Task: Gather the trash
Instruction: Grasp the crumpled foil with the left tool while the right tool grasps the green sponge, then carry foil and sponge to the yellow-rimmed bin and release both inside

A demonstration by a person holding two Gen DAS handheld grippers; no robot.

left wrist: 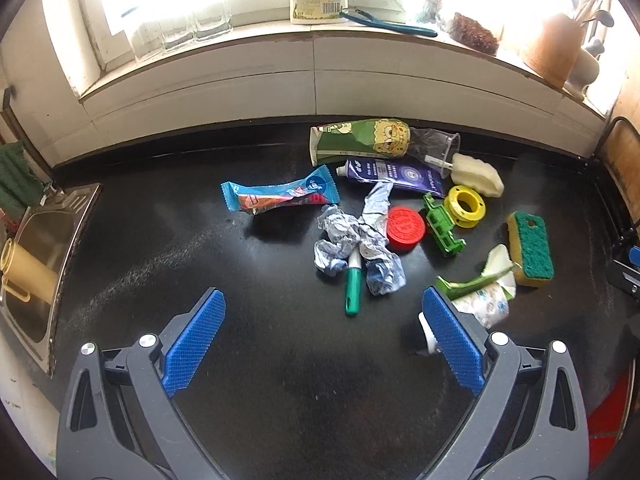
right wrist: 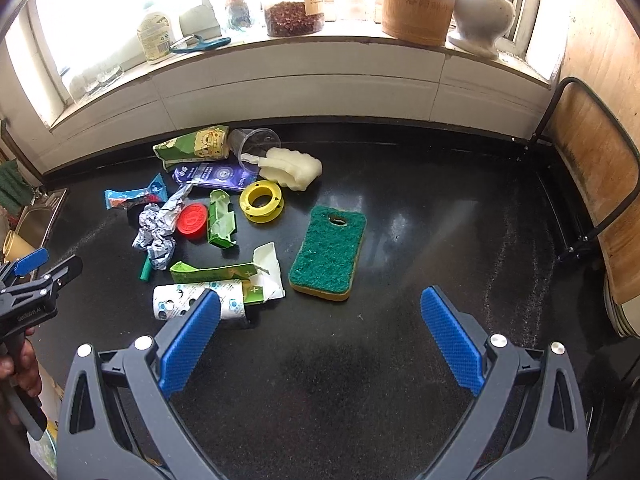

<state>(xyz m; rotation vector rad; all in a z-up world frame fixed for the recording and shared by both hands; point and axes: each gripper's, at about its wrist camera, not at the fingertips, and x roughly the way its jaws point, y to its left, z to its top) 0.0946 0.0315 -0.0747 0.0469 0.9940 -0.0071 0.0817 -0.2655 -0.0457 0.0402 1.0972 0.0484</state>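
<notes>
Trash lies scattered on a black counter [left wrist: 280,380]: a blue snack wrapper [left wrist: 280,194], crumpled foil paper [left wrist: 356,240], a green marker [left wrist: 353,284], a red cap [left wrist: 405,227], a purple tube [left wrist: 396,174], a green carton [left wrist: 360,140] and a torn green carton [right wrist: 224,276] beside a white patterned roll [right wrist: 180,300]. My left gripper [left wrist: 324,304] hovers open just short of the marker. My right gripper [right wrist: 320,308] is open, its left pad [right wrist: 192,336] in front of the roll, with a green sponge [right wrist: 328,252] ahead.
A steel sink [left wrist: 44,248] sits at the left. The windowsill [left wrist: 312,36] holds a bottle, glasses, jars and a wooden container [right wrist: 418,0]. A chair [right wrist: 592,184] stands at the right. A yellow spool [right wrist: 262,200], a green plastic part [right wrist: 221,218] and a white foam piece [right wrist: 292,168] also lie there.
</notes>
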